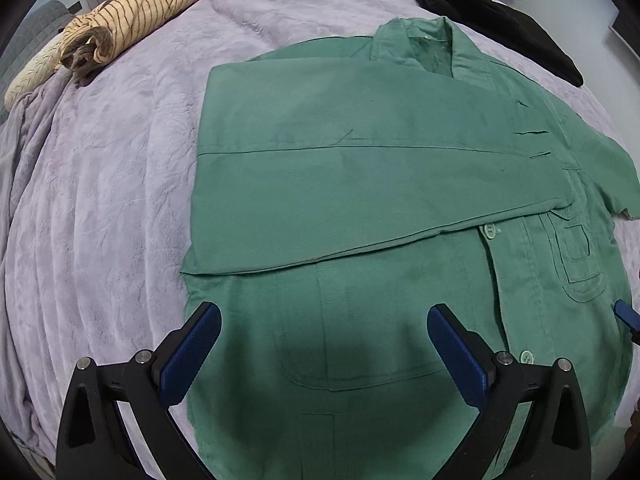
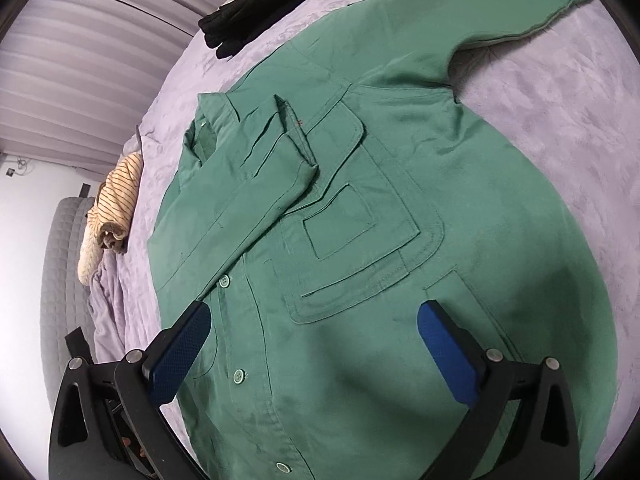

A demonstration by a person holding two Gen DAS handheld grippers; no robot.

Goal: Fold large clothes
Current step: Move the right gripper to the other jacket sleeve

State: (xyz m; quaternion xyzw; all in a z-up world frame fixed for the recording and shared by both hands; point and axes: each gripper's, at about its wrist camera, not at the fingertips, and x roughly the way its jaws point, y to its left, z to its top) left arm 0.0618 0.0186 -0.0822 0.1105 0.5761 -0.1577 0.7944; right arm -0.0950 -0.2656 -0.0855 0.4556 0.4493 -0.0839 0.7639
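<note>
Bed w/ lilac blanket (image 1: pixel 120 184), grey quilted headboard (image 2: pixel 64 264), pleated curtains (image 2: pixel 88 64) behind, white wall (image 2: pixel 24 240).

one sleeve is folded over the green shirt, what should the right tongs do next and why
Probably reach for the other sleeve: it lies spread out on the purple blanket, while the first sleeve is folded across the green shirt. The right tongs are open and empty.
</note>
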